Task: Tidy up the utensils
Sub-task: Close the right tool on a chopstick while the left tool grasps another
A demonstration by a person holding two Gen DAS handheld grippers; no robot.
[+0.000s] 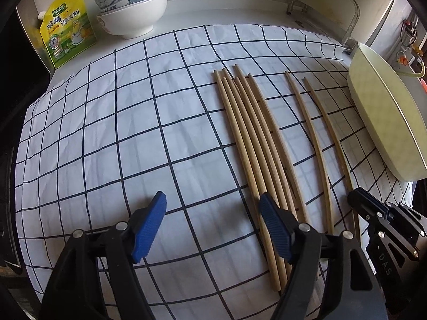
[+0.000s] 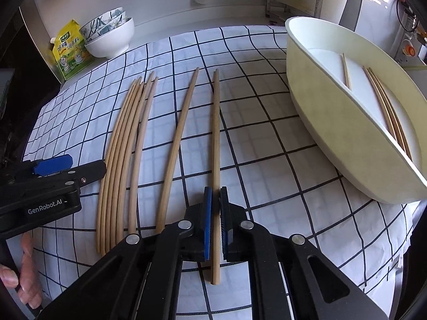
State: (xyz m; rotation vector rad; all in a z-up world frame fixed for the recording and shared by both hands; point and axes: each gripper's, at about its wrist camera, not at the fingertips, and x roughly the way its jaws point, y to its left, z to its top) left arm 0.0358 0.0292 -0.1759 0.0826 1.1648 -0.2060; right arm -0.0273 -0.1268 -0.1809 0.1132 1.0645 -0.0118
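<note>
Along the right edge of the checked cloth [image 2: 267,138] sits a cream oval tray [image 2: 333,133] with several chopsticks [image 2: 384,106] inside. At the near edge, the right gripper [image 2: 216,224] is clamped on one chopstick [image 2: 215,133]. The left gripper [image 1: 213,229] stands apart, empty, beside a bundle of chopsticks [image 1: 250,138].
</note>
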